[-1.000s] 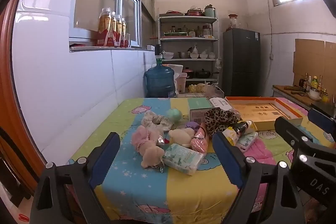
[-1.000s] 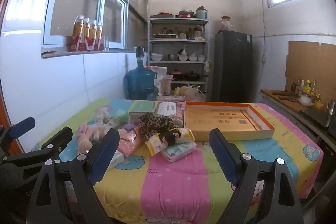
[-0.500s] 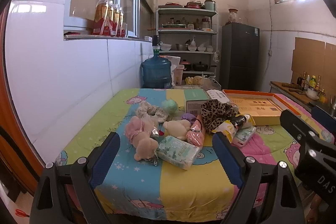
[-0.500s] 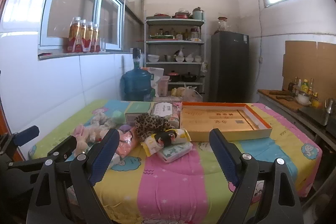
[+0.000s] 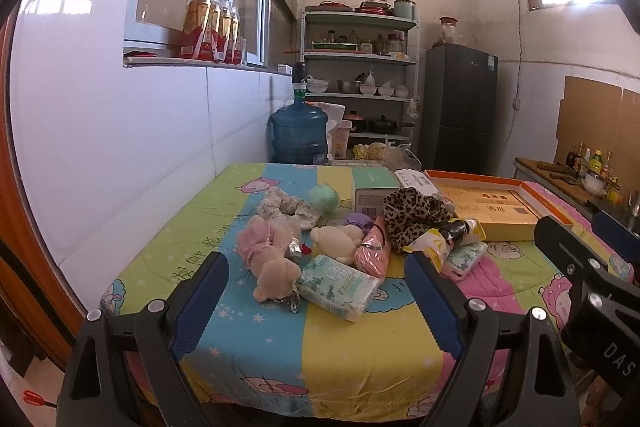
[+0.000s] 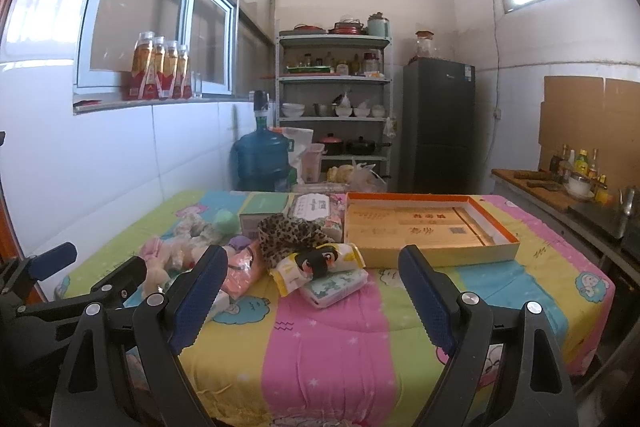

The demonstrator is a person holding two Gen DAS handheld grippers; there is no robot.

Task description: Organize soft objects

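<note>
Left gripper (image 5: pixel 316 291) and right gripper (image 6: pixel 312 287) gape, released, low in frame. Plush bear (image 5: pixel 276 277) lies mid-frame on the bench (image 5: pixel 360 367).

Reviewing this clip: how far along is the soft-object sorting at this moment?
Nothing looks done: the orange tray holds no soft items, and the plush toys, leopard-print fabric and tissue pack sit heaped on the table. Nothing is in hand: the left gripper and right gripper are both open, short of the pile. All sorting remains.
</note>
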